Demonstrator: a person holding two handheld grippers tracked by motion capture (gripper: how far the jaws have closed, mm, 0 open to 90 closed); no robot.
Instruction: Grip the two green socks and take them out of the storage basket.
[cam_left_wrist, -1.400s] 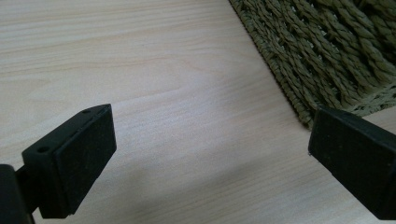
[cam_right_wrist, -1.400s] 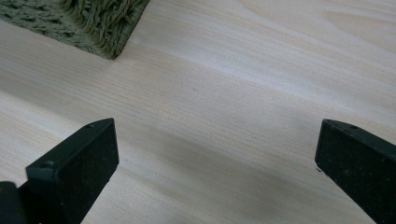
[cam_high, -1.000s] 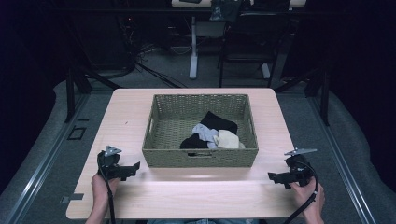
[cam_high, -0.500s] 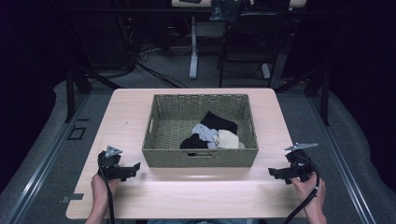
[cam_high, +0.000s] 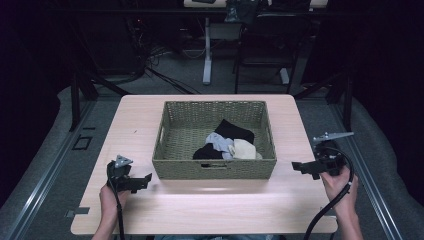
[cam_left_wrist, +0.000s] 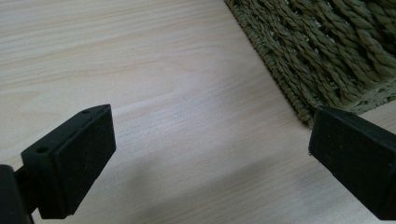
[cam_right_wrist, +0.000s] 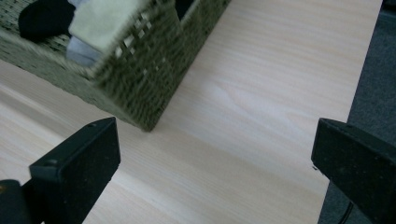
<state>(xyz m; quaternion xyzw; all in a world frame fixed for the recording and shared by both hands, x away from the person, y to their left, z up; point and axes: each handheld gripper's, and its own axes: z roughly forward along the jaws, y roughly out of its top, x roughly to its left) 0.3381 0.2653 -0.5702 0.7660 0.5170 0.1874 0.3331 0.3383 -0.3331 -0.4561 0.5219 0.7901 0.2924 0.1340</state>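
Note:
A woven olive basket (cam_high: 260, 167) stands in the middle of the light wooden table (cam_high: 220, 205). Inside it lie a black cloth (cam_high: 233, 130), a pale blue-grey cloth (cam_high: 218, 142), a cream cloth (cam_high: 244, 148) and another black piece (cam_high: 205, 153). My left gripper (cam_high: 145, 181) rests low at the basket's front left corner (cam_left_wrist: 327, 70), open, with bare table between its jaws. My right gripper (cam_high: 298, 166) is held above the table's right edge near the basket's front right corner (cam_right_wrist: 140, 88), open and empty. The cream cloth (cam_right_wrist: 105, 21) and a black cloth (cam_right_wrist: 44, 18) show over the rim.
Grey floor (cam_right_wrist: 369, 70) drops off just past the table's right edge. Behind the table stand a desk leg (cam_high: 206, 50), a chair (cam_high: 260, 55) and loose cables (cam_high: 150, 60) in the dark. Bare tabletop runs along the front.
My right gripper has risen and drifted a little outward toward the table's right edge. The left gripper and the basket have stayed put.

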